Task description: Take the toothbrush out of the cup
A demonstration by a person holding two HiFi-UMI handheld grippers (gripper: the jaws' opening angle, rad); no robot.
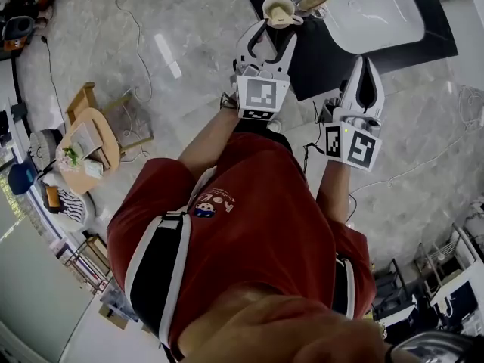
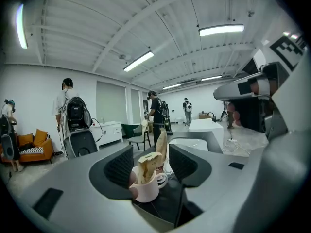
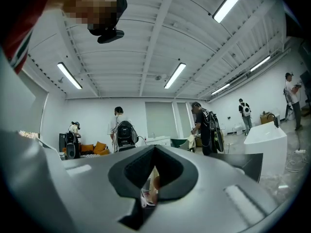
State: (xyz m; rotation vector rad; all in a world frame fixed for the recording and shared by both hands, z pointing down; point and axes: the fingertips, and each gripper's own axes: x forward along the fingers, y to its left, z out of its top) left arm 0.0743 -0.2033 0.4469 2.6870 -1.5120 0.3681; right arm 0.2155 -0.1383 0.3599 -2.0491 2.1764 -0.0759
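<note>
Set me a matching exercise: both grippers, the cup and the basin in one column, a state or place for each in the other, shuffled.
Things:
1. left gripper
2. right gripper
3. cup
4. basin

States or places:
A. jaws together
B. a tan packet stands in it
C. jaws wide apart
D. broad and white, right of the cup in the head view

Pairs: 1-C, 2-A, 3-B, 4-D

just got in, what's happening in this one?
A person works two handheld grippers at a dark counter. The left gripper is open, its jaws either side of the cup that holds the toothbrush; nothing is gripped yet. The right gripper is shut and empty, beside it.
</note>
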